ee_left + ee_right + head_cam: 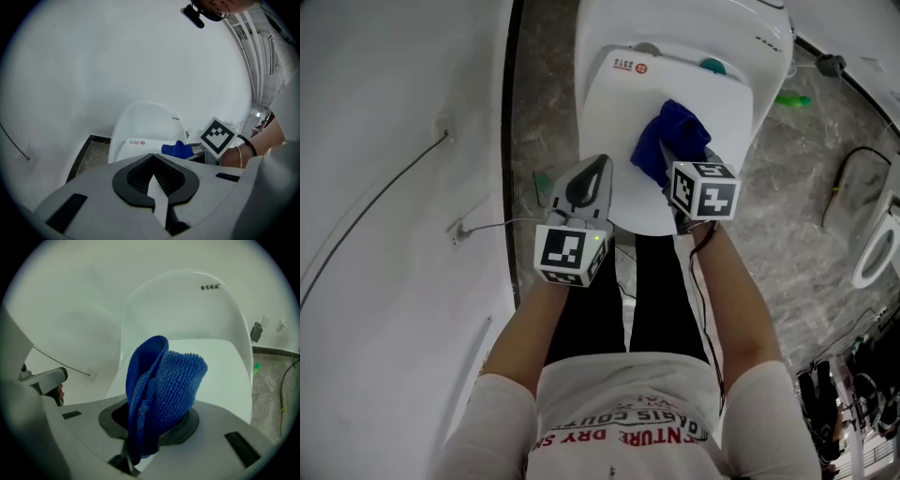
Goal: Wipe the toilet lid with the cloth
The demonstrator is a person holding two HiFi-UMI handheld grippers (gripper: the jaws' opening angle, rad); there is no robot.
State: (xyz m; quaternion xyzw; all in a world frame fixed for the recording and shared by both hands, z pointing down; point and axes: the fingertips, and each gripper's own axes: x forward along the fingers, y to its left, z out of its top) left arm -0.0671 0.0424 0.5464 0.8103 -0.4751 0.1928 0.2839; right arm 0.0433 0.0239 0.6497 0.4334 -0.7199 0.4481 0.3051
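Person: white printed T-shirt (628, 412) at 6 o'clock in the head view, black trousers (623, 300) above it, and both bare forearms reaching toward 12 o'clock.
Wrist detail: a dark bracelet (247, 146) on the right wrist; a thin black cable (701, 281) runs along that forearm.
Left tool (598, 169): jaws together with nothing between them; its tip lies over the lid's 9 o'clock side, and I cannot tell whether it touches.
Right tool (673, 161): jaws clamped on the cloth, at 3 o'clock from the left tool and near it.
Cloth (668, 134): blue microfibre, bunched into folds, sticking out past the jaw tips over the middle of the lid; contact with the lid cannot be judged.
Toilet lid (614, 117): white, glossy and closed, its front rim toward the person's knees.
Sticker (629, 66): small, with a red mark, at the lid's 11 o'clock corner.
Teal piece (712, 66): at the lid's 1 o'clock corner; too small to name.
Toilet body (675, 21): white, rounded, beyond the lid at 12 o'clock.
Floor (797, 197): grey marbled tile at 3 o'clock, with a small green object (793, 100) just beside the toilet.
Wall (384, 141): white, at 9 o'clock, with a thin wire (384, 202) running across it.
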